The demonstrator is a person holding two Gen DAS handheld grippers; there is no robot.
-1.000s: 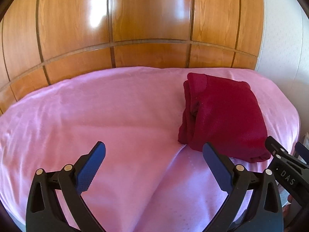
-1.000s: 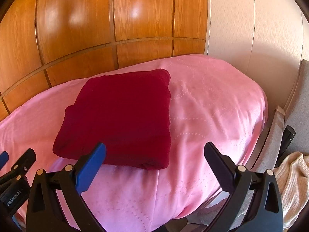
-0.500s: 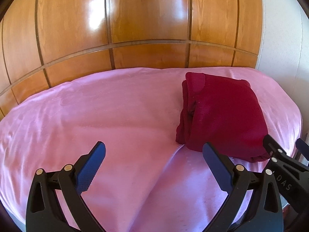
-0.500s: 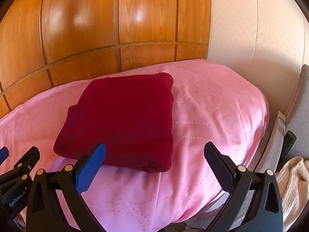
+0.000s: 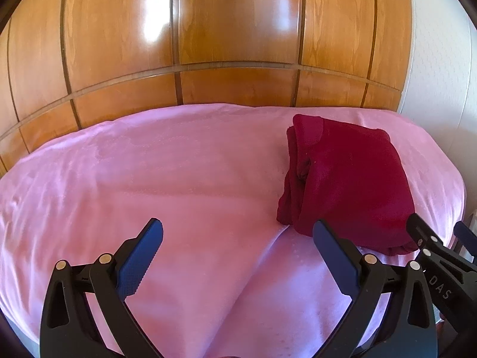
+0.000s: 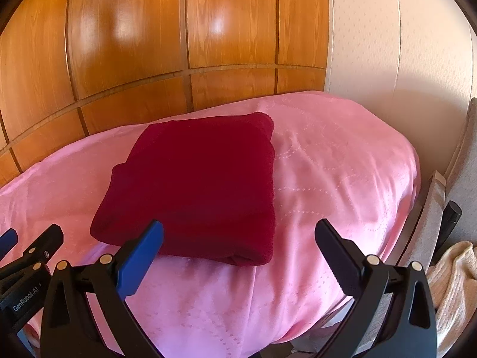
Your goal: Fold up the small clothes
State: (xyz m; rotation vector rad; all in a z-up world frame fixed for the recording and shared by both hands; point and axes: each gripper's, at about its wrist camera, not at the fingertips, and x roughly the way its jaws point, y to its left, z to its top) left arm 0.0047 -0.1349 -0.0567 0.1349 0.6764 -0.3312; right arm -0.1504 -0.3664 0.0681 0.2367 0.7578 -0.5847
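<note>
A dark red garment [image 5: 351, 185] lies folded into a thick rectangle on the pink bed cover [image 5: 184, 179], toward the right side. In the right wrist view the garment [image 6: 202, 185] lies just beyond my left finger. My left gripper [image 5: 238, 238] is open and empty, above the cover, left of and nearer than the garment. My right gripper [image 6: 238, 238] is open and empty, hovering at the garment's near edge. Each gripper shows at the edge of the other's view.
A glossy wooden panelled wall [image 5: 238, 44] rises behind the bed. A pale wall [image 6: 387, 59] stands at the right. A grey chair [image 6: 441, 208] with a cream knitted cloth [image 6: 453, 280] stands beside the bed's right edge.
Both grippers have drawn back and risen slightly from the folded garment. Both stay open. The garment has not moved.
</note>
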